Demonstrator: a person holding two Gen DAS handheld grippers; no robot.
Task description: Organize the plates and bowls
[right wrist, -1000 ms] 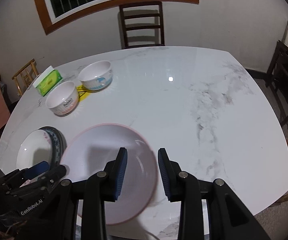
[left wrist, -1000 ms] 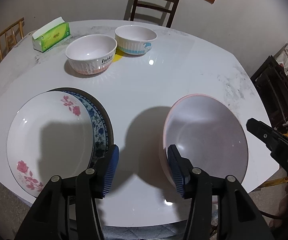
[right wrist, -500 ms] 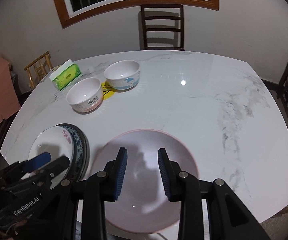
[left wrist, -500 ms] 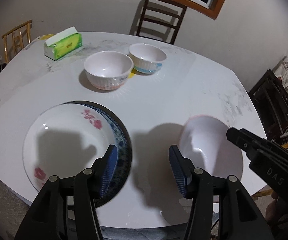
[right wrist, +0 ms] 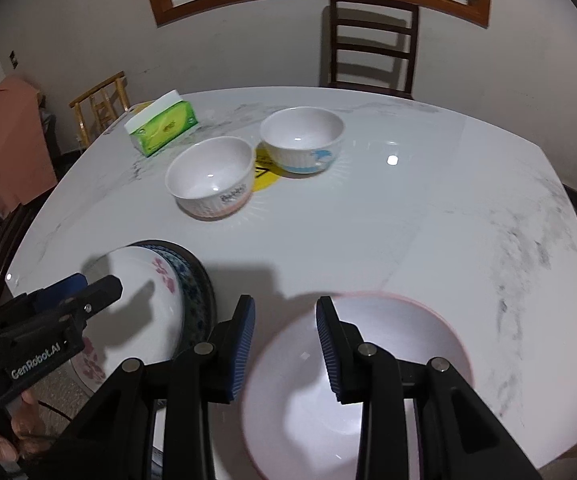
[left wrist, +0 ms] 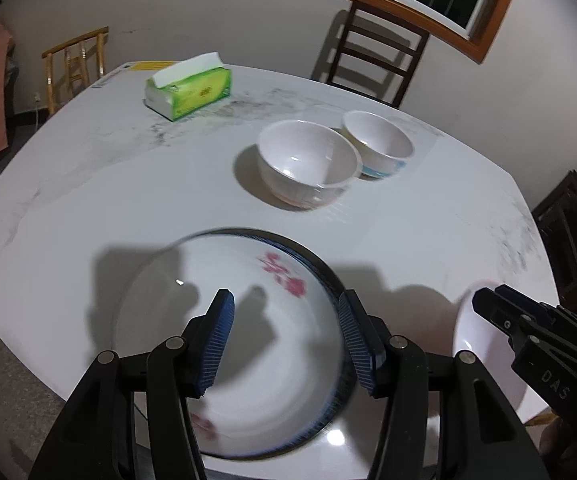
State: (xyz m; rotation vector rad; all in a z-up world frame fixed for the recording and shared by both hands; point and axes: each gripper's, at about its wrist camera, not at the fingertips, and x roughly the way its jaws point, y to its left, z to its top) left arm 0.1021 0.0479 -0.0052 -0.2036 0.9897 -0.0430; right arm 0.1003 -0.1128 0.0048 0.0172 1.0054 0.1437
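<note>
A white plate with pink flowers lies on a blue-patterned plate near the table's front edge. Over the flowered plate hangs my left gripper, open, with nothing between its pads. To the right lies a pink-rimmed plate, flat on the table. My right gripper stands partly open above that plate's left rim, one pad over the plate's inside and one outside it; the pads do not press on it. Two white bowls stand side by side farther back. Each view shows the other gripper: the left gripper, the right gripper.
A green tissue box sits at the back left of the marble table. A yellow sticker shows between the bowls. A dark wooden chair stands behind the table and a lighter one at the left.
Both grippers moved left. The left went from the gap between the plates to over the flowered plate. The right crossed the pink-rimmed plate to its left rim. The plates stayed put.
</note>
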